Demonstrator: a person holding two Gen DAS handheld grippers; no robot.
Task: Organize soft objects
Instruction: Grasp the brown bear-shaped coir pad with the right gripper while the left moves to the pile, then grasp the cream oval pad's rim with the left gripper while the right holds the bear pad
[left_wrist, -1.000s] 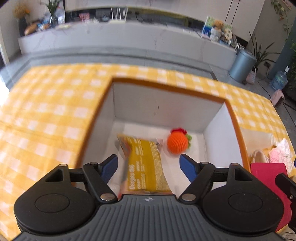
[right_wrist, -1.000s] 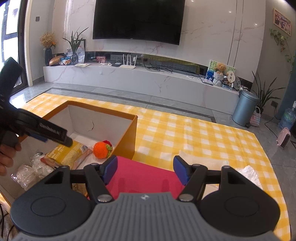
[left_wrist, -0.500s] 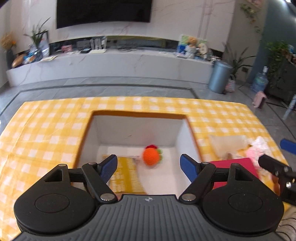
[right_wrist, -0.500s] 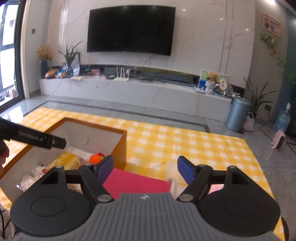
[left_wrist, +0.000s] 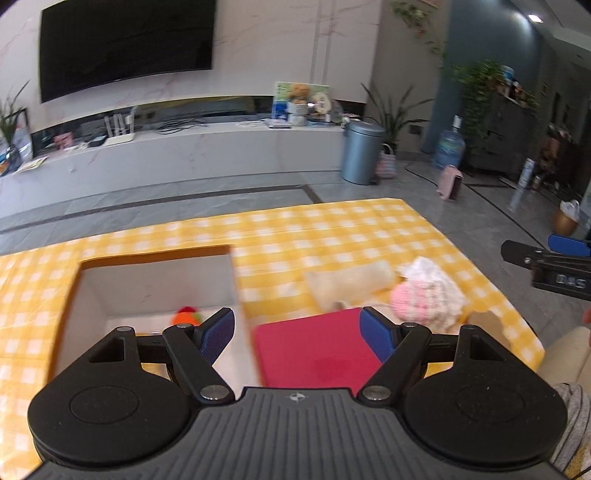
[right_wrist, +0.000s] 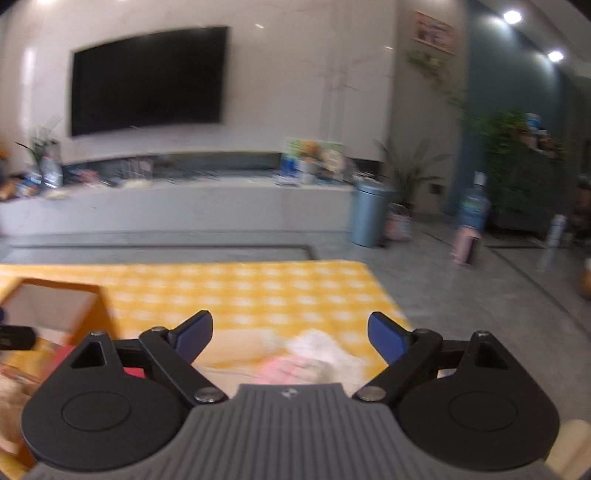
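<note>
- Left gripper (left_wrist: 297, 330): jaws spread wide, nothing pinched; it hangs over the yellow-and-white checked worktop (left_wrist: 332, 236).
- Flat red rectangular pad (left_wrist: 317, 350) lies under the gap between the left jaws, nearer the right jaw, not touched.
- Open orange cardboard box with white inside (left_wrist: 155, 280) sits left of the red pad; left jaw tip overlaps its right near corner in view.
- Small orange crocheted ball with red-green top (left_wrist: 186, 315) is inside the box, just left of the left jaw.
- Cream plush pouch (left_wrist: 349, 284) and pink-and-white knitted soft toy (left_wrist: 428, 295) lie beyond the red pad, to the far right, touching each other.
- Right gripper (right_wrist: 290, 334): jaws opening, nothing between the pads; pink-and-white toy and cream pouch lie blurred below the gap, on the worktop.
</note>
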